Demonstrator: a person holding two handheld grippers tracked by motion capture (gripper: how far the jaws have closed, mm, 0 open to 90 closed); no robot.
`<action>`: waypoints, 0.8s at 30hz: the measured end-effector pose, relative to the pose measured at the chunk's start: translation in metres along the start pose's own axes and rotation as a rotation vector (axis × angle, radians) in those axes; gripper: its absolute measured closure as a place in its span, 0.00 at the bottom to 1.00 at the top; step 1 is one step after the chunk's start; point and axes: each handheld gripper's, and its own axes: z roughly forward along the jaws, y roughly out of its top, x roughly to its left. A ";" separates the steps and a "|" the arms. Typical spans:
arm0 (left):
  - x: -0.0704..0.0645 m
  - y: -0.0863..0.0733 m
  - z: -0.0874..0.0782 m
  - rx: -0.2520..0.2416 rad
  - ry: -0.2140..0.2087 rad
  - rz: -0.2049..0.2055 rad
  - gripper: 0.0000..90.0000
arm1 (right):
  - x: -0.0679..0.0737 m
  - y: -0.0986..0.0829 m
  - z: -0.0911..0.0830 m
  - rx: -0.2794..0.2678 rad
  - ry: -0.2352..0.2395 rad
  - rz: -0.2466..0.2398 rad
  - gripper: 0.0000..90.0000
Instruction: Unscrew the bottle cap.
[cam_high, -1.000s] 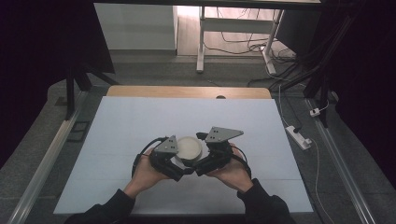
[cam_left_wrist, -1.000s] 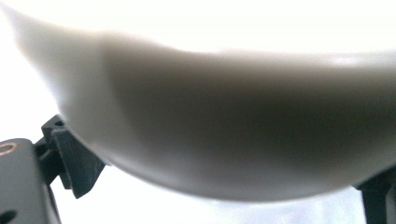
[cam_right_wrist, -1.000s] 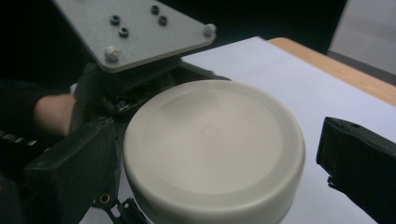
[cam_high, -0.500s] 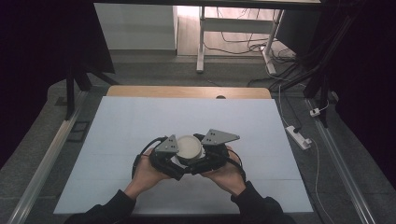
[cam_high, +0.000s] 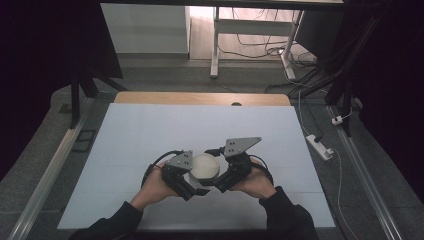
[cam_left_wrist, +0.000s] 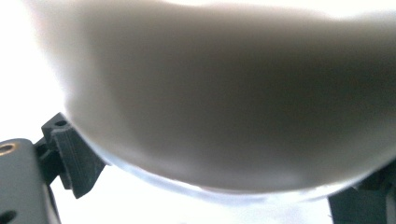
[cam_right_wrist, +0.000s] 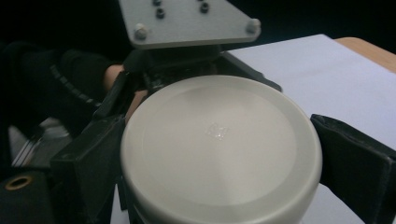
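From the high view, the round white lid sits at the near middle of the worktop, and both tools are on it. The left gripper comes at the lid from its left, the right gripper from its right, so the pair flank it like two hands on a jar top. My read: one side steadies the container underneath while the other works the lid, which is why they meet so tightly. A hand sits just behind the left tool.

Over to the left gripper view: the lid's container looms as a big blurred grey curve, right against the camera. One black jaw presses at its lower left edge and the other peeks in at the lower right, so the jaws look closed around the body, below the lid. That low grip is hidden from above.

Now the right gripper view: the lid is sharp here, flat-topped with a small mark at its centre, and this gripper's own jaws bracket its rim left and right, gripping it. Beyond the lid stands the left gripper with its grey plate.
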 end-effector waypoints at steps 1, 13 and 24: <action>-0.001 0.000 0.001 0.008 -0.005 0.006 0.08 | 0.000 -0.001 0.000 0.009 0.015 -0.005 0.08; 0.003 0.000 -0.008 -0.044 0.127 -0.081 0.08 | 0.009 0.012 -0.005 -0.041 -0.164 0.040 0.00; 0.000 0.003 -0.007 -0.039 0.218 -0.128 0.08 | 0.015 0.009 0.013 -0.046 -0.310 0.099 0.06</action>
